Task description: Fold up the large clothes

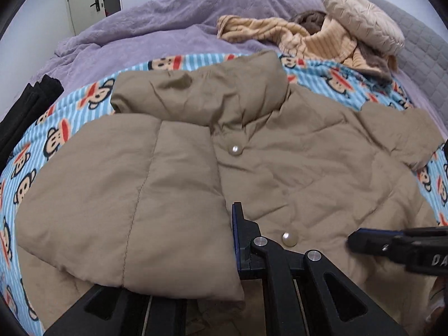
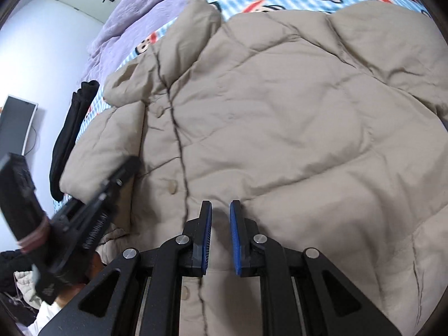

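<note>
On the monkey-print blanket [image 1: 70, 106] a tan puffer jacket [image 1: 280, 168] is spread front-up, its sleeve [image 1: 126, 196] folded across the chest beside the pearl snap buttons [image 1: 234, 149]. Over the jacket's lower front the right gripper [image 2: 220, 224] is held with a narrow gap between its blue-padded fingers [image 2: 234, 240], nothing being gripped, while the left gripper [image 1: 235, 252] is seen at the folded sleeve's edge with only one finger visible, so its opening cannot be told. Beyond the jacket's collar a striped garment [image 1: 294, 36] and a pillow [image 1: 361, 16] are seen, and black clothing [image 1: 25, 109] lies beside the folded sleeve.
</note>
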The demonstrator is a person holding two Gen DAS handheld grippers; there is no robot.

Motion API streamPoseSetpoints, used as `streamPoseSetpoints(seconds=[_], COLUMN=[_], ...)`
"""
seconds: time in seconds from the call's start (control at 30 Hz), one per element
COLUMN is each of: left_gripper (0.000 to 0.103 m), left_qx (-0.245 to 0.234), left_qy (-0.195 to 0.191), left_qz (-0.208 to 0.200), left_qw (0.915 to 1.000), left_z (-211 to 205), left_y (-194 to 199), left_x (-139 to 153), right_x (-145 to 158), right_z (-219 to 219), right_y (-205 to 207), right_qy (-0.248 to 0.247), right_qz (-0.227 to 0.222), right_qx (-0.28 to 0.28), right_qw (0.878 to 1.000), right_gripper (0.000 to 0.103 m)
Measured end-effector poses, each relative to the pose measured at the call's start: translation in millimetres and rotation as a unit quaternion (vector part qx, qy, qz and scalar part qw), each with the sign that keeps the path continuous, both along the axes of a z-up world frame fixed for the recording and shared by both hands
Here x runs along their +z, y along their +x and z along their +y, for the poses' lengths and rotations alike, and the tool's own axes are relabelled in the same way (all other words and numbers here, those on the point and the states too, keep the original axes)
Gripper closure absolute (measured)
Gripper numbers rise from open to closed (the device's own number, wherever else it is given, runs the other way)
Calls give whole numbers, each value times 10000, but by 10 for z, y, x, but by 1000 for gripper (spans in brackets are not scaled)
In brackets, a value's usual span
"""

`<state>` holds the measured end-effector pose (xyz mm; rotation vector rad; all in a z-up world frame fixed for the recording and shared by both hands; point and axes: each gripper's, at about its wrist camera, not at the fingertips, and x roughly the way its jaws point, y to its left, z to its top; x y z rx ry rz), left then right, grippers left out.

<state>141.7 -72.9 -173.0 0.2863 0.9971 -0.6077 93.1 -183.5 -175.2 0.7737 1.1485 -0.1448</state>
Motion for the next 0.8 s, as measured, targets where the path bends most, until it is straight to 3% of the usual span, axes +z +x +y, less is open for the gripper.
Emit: streamPoseSetpoints(seconds=[0.1, 0.13, 0.17, 0.23, 0.27, 0.33, 0.37, 0.4, 0.47, 0.53, 0.63, 0.73, 0.8], left_gripper=[92, 83, 43, 1, 1, 1, 1, 1, 1, 1, 1, 1, 1], left_qx=[-7, -16, -36, 68, 110, 44, 104, 206, 644, 1195, 2122, 2629, 2685], left_qy=[91, 114, 118, -9, -129, -139, -138, -177, -182, -117, 182, 485, 568], left_qz=[-14, -23, 1, -156, -364, -391, -430, -471, -583, -611, -449, 32, 159], left_qw=[10000, 9999, 9999, 9999, 9992, 9991, 9989, 9985, 9961, 9909, 9760, 9636, 9615], left_z=[60, 82, 110, 197, 263, 367, 457, 581, 903, 1244, 1775, 2086, 2144], left_y=[-56, -69, -78, -123, -176, -239, -267, -280, -228, -100, 130, 279, 285], left_x=[7, 40, 83, 214, 329, 452, 510, 570, 658, 677, 491, 109, -81], right_x=[-57, -43, -25, 21, 79, 182, 256, 333, 532, 717, 908, 894, 792], right_z=[-27, -19, -3, -22, -9, 82, 18, 82, 241, 457, 915, 1489, 1802], right_y=[17, 50, 88, 13, -33, 35, -166, -139, -99, -38, 131, 360, 477], right_qy=[157, 160, 150, 104, 64, -78, -186, -342, -716, -1101, -1636, -2546, -3145], right_qz=[-23, -24, -32, -48, -60, -106, -154, -209, -491, -744, -1081, -1081, -981], right_qx=[-18, -9, 8, 70, 121, 291, 398, 515, 791, 1183, 1859, 2587, 2950], right_qw=[9999, 9999, 9999, 9999, 9999, 9995, 9989, 9979, 9931, 9840, 9628, 9255, 8969], right_gripper=[88, 88, 88, 88, 87, 83, 66, 37, 22, 22, 22, 22, 22])
